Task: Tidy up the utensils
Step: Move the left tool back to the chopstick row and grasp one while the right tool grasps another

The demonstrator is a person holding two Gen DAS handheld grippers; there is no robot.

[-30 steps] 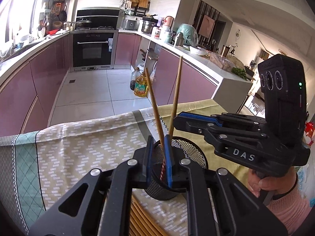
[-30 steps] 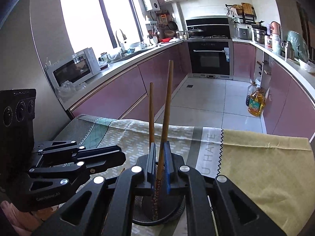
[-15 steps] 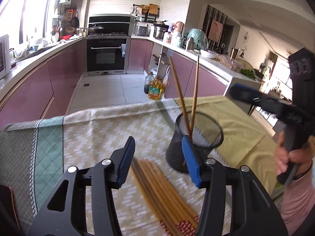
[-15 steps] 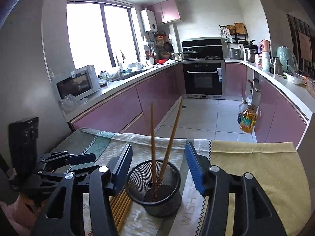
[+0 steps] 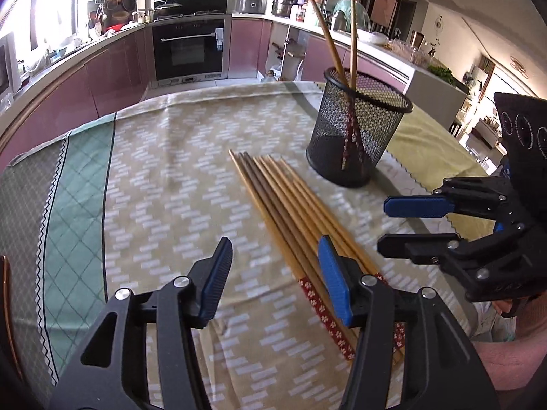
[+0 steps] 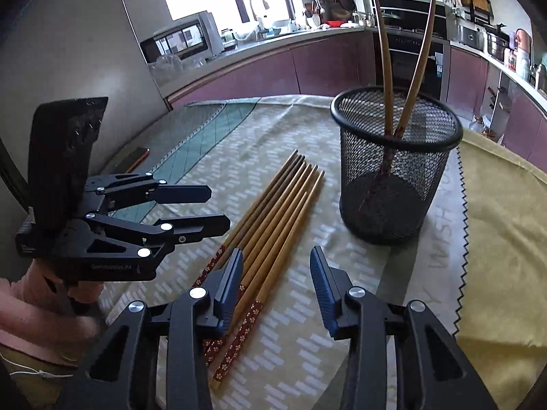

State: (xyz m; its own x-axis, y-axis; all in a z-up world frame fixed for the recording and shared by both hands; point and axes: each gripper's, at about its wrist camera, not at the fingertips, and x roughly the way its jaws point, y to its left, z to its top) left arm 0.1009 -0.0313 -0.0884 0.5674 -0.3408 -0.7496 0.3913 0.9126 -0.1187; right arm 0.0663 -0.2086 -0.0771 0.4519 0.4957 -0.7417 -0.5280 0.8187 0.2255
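Mesh cup [image 6: 396, 171] w/ 2 chopsticks [image 6: 405, 68]; left gripper [image 5: 275, 273] agape, right gripper [image 6: 277, 278] closing, both empty

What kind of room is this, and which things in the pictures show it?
Most likely a home kitchen. A black built-in oven sits among purple cabinet fronts, a grey microwave stands on the counter, and wooden chopsticks lie on a patterned tablecloth.

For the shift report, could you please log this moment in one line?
mesh holder: two chopsticks inside | loose chopsticks: on cloth | left claw: open, empty | right claw: closing, empty
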